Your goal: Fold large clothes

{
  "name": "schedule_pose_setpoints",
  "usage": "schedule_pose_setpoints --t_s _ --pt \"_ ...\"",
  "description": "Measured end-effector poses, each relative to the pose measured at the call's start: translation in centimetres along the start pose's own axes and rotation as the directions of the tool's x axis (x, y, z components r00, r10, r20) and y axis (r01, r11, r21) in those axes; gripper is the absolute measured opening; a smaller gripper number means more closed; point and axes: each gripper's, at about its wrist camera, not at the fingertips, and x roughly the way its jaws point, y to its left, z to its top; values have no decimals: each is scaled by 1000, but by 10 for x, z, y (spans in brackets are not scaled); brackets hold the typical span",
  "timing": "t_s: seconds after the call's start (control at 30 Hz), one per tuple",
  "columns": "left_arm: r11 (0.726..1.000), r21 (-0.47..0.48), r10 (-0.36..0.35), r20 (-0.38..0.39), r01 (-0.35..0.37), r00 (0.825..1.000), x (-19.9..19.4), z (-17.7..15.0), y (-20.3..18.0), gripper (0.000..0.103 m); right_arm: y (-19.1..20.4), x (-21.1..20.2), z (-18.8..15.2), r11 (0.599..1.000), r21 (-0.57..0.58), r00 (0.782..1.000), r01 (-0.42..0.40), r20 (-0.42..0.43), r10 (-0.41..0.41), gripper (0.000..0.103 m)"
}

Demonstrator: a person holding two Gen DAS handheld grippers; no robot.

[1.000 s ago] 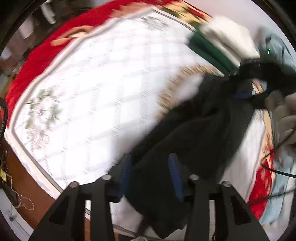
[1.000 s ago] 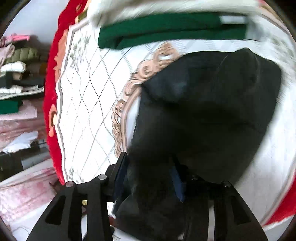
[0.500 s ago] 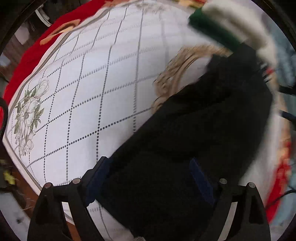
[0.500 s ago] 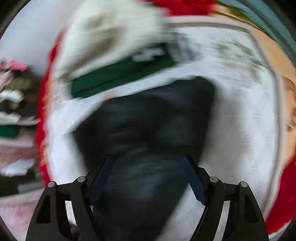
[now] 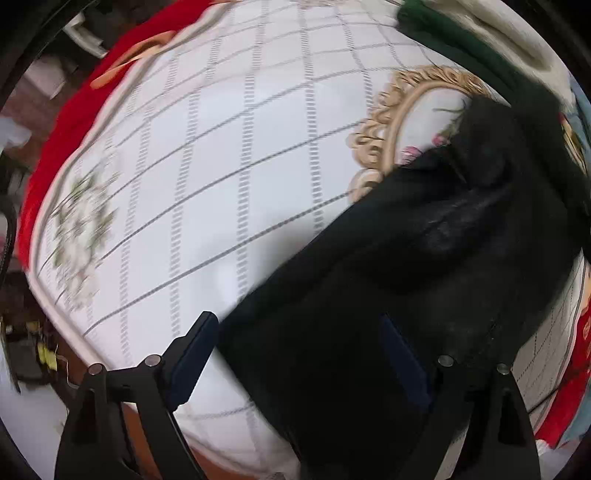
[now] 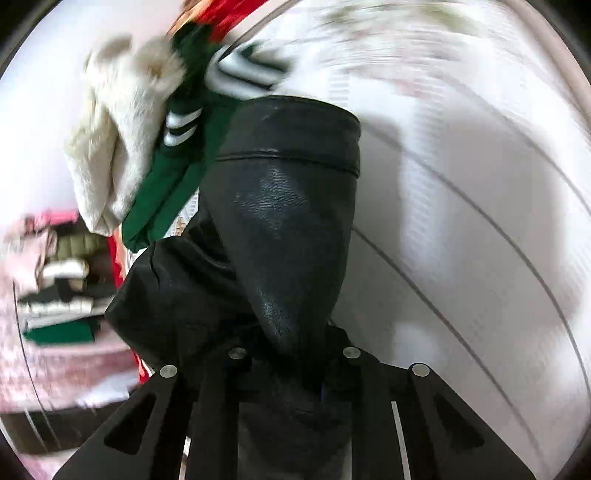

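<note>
Right now your left gripper (image 5: 299, 354) stands with its jaws spread wide and nothing pinched between them; the black garment (image 5: 424, 266) lies under and between the two blue pads (image 5: 192, 354), filling the frame from 6 o'clock up toward 2 o'clock in the left wrist view. It rests on the white quilted cover (image 5: 221, 166) with its grey lattice lines, and its far end laps over the gold scroll medallion (image 5: 388, 122) at about 1 o'clock. Beyond that, at 1 o'clock near the rim, you see a folded green garment (image 5: 461, 48) with a cream fleecy piece (image 5: 517, 33) on top of it. A red border (image 5: 74, 122) runs round the cover at 10 o'clock. Your right gripper (image 6: 295, 373) is closed down tight on the black garment (image 6: 284, 229): a leathery fold rises straight out of the narrow gap between the fingers, toward 12 o'clock, and ends in a stitched hem band. At 10 to 11 o'clock in that view the cream fleecy piece (image 6: 114, 140) and the green garment (image 6: 166, 173), with white stripes, sit just beside the black fold. At 9 o'clock you see a blurred stack of clothes (image 6: 59, 291), pink, white and green. The white cover (image 6: 461, 258) fills the 3 o'clock side.
</note>
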Motion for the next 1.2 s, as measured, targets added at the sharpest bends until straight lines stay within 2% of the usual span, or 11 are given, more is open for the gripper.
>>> schedule_pose_setpoints --t_s 0.17,0.23,0.3,0.53,0.67,0.77,0.9,1.0,1.07,1.1,1.2 --pt "998 -68 16 -17 -17 1000 -16 -10 32 89 -85 -58 -78 966 154 976 210 -91 -197 23" --pt "995 -95 -2 -24 0 1000 -16 -9 41 89 -114 -71 -100 948 193 963 253 -145 -228 45" --pt "994 -106 -15 -13 14 1000 -14 -2 45 89 -129 -85 -112 936 204 953 286 -162 -256 55" --pt "994 -71 -80 -21 78 997 11 46 29 89 -69 -145 -96 937 -91 940 339 -10 -341 72" --pt "995 -4 -98 -19 98 995 28 61 12 85 -20 -123 -70 918 -249 949 307 3 -317 72" --pt "997 63 -53 46 51 998 24 65 0 33 15 -87 -46 889 -361 952 280 -10 -304 73" --pt "994 104 -55 120 43 991 7 66 -4 4 52 -50 -32 820 -505 944 271 -25 -328 83" --pt "995 64 -80 153 71 985 -10 70 10 4 64 -17 -25 773 -598 936 213 -104 -338 83" --pt "995 32 -99 161 95 982 -21 69 0 4 68 -11 -24 755 -628 936 190 -116 -332 52" --pt "994 23 -107 162 105 981 -25 71 3 4 70 -9 -22 756 -625 934 193 -120 -337 21" --pt "993 9 -114 164 114 980 -28 64 8 4 75 -23 -20 775 -601 949 197 -83 -305 7"
